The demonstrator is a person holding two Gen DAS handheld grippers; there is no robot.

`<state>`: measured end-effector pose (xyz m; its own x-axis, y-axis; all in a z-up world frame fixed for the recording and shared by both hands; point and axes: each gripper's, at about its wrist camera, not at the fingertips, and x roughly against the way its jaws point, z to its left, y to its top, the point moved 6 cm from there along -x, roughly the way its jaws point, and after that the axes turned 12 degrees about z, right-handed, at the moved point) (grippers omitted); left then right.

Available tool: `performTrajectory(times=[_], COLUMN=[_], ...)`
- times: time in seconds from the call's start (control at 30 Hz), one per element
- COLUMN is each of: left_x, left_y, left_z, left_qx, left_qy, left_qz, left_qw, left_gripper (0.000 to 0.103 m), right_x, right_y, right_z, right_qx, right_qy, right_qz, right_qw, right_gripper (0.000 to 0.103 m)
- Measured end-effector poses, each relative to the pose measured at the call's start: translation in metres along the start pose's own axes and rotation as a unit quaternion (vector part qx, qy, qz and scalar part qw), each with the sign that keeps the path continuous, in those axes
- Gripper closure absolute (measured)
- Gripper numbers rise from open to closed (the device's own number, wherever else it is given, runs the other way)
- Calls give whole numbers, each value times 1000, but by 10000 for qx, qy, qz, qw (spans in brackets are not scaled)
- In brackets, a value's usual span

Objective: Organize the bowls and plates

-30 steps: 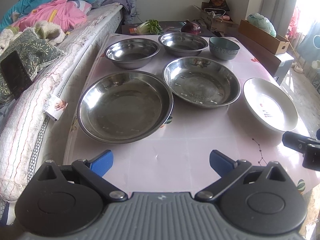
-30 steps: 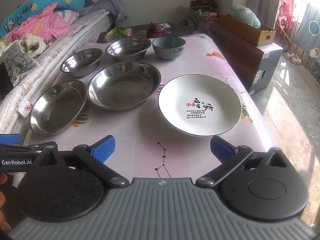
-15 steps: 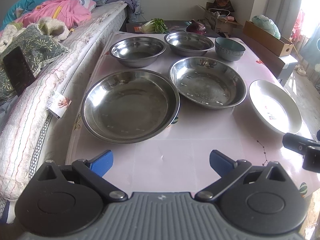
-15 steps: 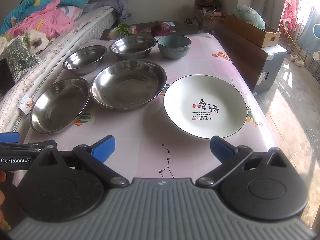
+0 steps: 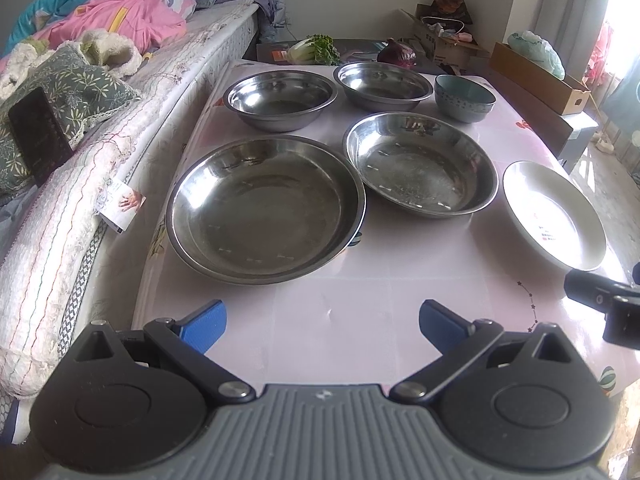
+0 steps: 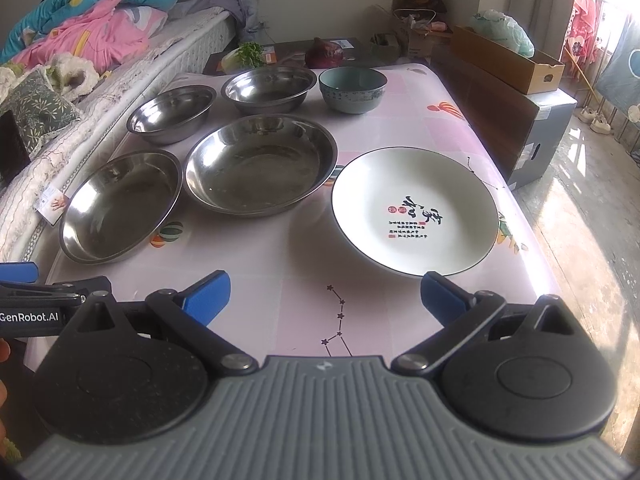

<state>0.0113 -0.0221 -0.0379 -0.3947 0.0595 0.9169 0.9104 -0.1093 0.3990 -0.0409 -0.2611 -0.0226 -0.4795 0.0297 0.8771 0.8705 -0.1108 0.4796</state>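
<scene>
A: What is lying on the table [image 5: 328, 320] right now?

B: Six dishes are sitting on the pink patterned cover; two wide steel plates are lying in the near row, the left steel plate [image 5: 266, 214] just beside the right steel plate [image 5: 420, 166], rims close, though I cannot tell whether they are touching; the white plate [image 6: 414, 212] with red and black characters is lying at the right end of that row, near the table's right edge.

A: And behind them?

B: Two steel bowls are standing in the far row, the left steel bowl [image 5: 280, 100] and the right steel bowl [image 5: 384, 86]; the teal bowl [image 6: 352, 88] is standing upright to the right of them; a leafy vegetable [image 5: 316, 50] and a purple onion [image 5: 396, 54] are lying beyond the table's far end; a bed [image 5: 120, 92] heaped with bedding is running along the left side.

A: How are the tongs standing?

B: The left gripper [image 5: 322, 324] is hovering above the near edge of the table, blue fingers spread wide and holding nothing; the right gripper [image 6: 324, 294] is hovering just short of the white plate, likewise spread wide and gripping nothing; each is showing at the edge of the other's view.
</scene>
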Motion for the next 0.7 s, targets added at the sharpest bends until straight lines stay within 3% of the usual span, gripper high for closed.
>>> performTrajectory(times=[0.7], left_x=[-6], left_y=[-1], left_z=[3], left_qx=[4], left_qy=[34], left_qz=[55], left_qw=[10000], left_gripper=[0], right_x=[0], right_y=[-2], right_z=[0], right_qx=[-63], right_qy=[134], right_qz=[-21], right_qw=[9999], right_gripper=[1])
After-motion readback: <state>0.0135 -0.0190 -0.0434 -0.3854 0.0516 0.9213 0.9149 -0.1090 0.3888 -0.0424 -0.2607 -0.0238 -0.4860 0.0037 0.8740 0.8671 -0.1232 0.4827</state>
